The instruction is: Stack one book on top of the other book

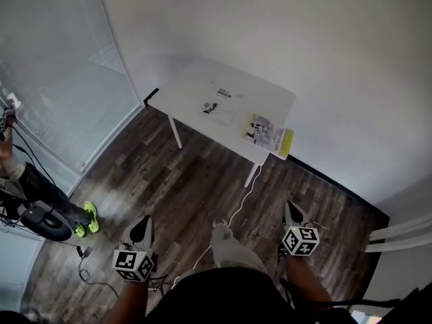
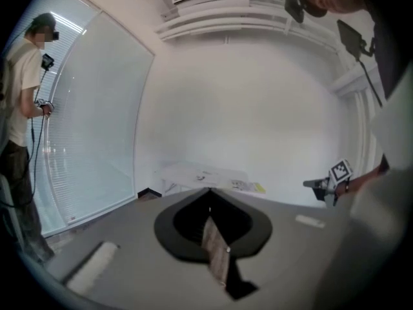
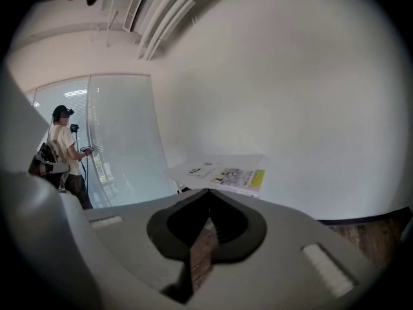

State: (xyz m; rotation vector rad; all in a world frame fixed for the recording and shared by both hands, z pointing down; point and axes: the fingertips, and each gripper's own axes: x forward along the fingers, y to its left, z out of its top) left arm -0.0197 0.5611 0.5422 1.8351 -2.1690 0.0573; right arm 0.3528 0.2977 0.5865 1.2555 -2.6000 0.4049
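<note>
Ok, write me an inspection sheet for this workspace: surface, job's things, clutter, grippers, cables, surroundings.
Surface: white table, near the wall.
Job's things: white book and yellow-edged book lie flat side by side, apart, not stacked.
Clutter: nothing seen on the table.
Grippers: left gripper and right gripper both shut, empty, short of the table.
Cables: white cable runs across the floor from the table; black cable at left.
Surroundings: wood floor, blinds at left, another person standing there.
</note>
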